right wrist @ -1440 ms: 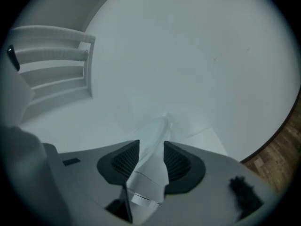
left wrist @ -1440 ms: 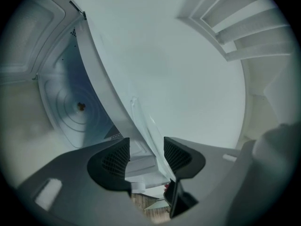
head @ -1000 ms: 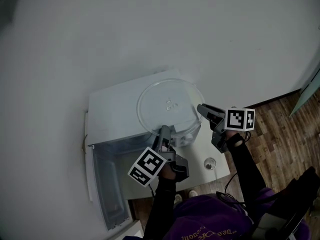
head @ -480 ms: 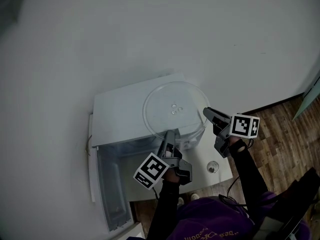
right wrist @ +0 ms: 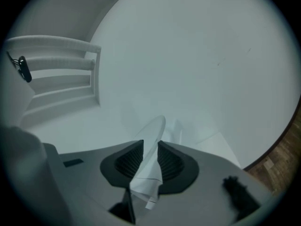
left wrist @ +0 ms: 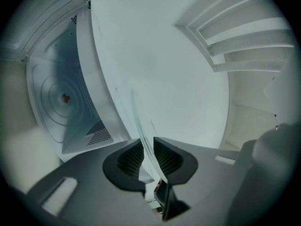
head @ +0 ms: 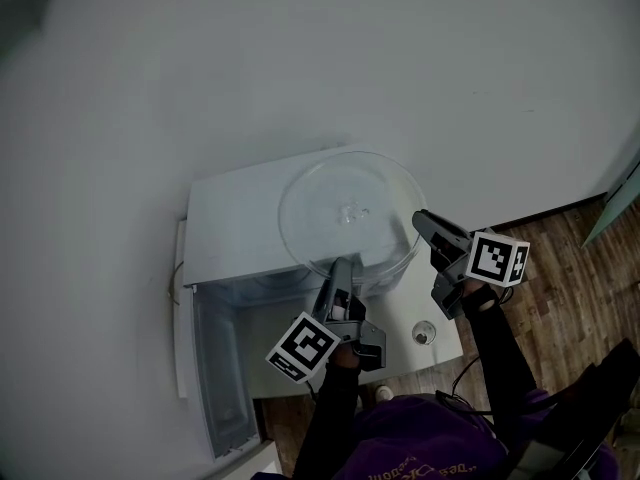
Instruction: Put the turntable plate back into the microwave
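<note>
Head view: the clear glass turntable plate (head: pixel 350 208) sits level above the white microwave (head: pixel 228 216), over the right part of its top panel and outside the cavity. You hold it with both tools. The left gripper (head: pixel 339 266) takes the rim at the plate's 6 o'clock, and the right gripper (head: pixel 419 220) takes it at about 4 o'clock. Left gripper view: the jaws have just been closing, and the ribbed pads now stand a narrow gap apart with the plate's edge (left wrist: pixel 142 126) clamped between them. The glass runs up and away from the left gripper (left wrist: pixel 148 155) toward 12 o'clock. Right gripper view: these jaws have also just been closing. They stand somewhat wider, and the pads of the right gripper (right wrist: pixel 149 160) pinch the thin rim (right wrist: pixel 155 128), which rises between them toward 12 o'clock. Container check: the microwave door (head: pixel 213 368) hangs open at 7 o'clock from the plate. In the left gripper view, at 9 o'clock, the cavity floor (left wrist: pixel 54 109) shows concentric rings with a small dark hub (left wrist: pixel 65 97) at their centre. A perforated vent patch (left wrist: pixel 99 136) lies on the wall below it. The wood floor (head: pixel 565 268) shows at 4 o'clock.
</note>
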The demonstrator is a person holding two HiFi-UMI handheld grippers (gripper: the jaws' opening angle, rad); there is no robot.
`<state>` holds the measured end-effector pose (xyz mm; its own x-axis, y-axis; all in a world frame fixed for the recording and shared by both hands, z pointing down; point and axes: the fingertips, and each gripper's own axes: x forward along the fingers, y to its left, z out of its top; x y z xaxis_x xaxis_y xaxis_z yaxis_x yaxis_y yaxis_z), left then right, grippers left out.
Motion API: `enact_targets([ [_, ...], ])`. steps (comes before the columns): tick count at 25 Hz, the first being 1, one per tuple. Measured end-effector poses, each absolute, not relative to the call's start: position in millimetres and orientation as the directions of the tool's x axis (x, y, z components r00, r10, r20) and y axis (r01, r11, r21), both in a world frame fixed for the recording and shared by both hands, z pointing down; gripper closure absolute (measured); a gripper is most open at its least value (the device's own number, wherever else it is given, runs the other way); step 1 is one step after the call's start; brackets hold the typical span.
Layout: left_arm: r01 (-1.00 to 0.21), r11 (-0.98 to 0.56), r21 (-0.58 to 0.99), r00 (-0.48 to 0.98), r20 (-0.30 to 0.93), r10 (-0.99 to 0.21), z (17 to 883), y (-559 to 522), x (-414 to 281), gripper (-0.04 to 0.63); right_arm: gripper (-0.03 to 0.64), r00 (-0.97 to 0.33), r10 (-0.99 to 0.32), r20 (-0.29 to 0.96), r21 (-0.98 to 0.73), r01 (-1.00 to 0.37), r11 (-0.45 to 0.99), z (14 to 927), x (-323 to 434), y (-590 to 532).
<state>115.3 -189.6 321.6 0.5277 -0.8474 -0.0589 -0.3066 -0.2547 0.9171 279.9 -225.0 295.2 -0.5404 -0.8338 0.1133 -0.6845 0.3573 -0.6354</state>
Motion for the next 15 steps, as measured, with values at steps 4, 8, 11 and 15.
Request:
enact_targets([
  [4,-0.315,-0.302,0.900,0.518,-0.104,-0.849,306,-183,108,0.525,0.515,-0.545,-0.834,0.080,-0.612,-0.688,0.391,280,273,-218],
  [8,-0.318,-0.344,0.883,0.506,-0.149,-0.850,291,-178,100,0.523,0.518,-0.561,-0.827,0.040,-0.598,-0.676,0.430,260,264,-214],
  [11,-0.319,-0.350,0.881,0.491,-0.163,-0.856,284,-171,92,0.522,0.518,-0.597,-0.802,0.015,-0.560,-0.669,0.488,241,249,-210],
  [15,-0.360,-0.340,0.869,0.458,-0.153,-0.876,277,-158,79,0.522,0.518,-0.610,-0.792,0.010,-0.584,-0.647,0.491,240,242,-203],
])
